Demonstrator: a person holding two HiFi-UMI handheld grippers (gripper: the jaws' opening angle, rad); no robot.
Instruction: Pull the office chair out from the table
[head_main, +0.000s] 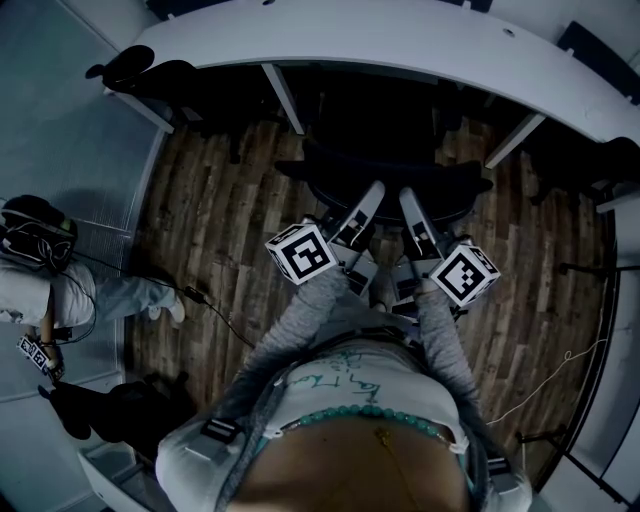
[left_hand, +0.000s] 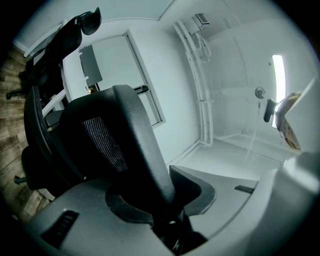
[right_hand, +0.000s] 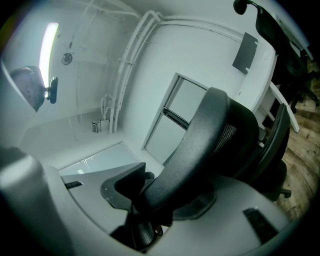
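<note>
Floor: I see dark wood planks (head_main: 225, 200) | On it: office chair (head_main: 395, 185) tucked at the curved white table (head_main: 400, 45), which stands on white legs (head_main: 284, 98) | Left: thin black cable (head_main: 215, 312) trailing across the boards

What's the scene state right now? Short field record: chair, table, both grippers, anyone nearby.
chair: black office chair, close to the curved white table
grip_left: left gripper clamped on the backrest's top rim
grip_right: right gripper clamped on the same rim
floor: wood-plank floor
bystander: person at the head view's left edge
</note>
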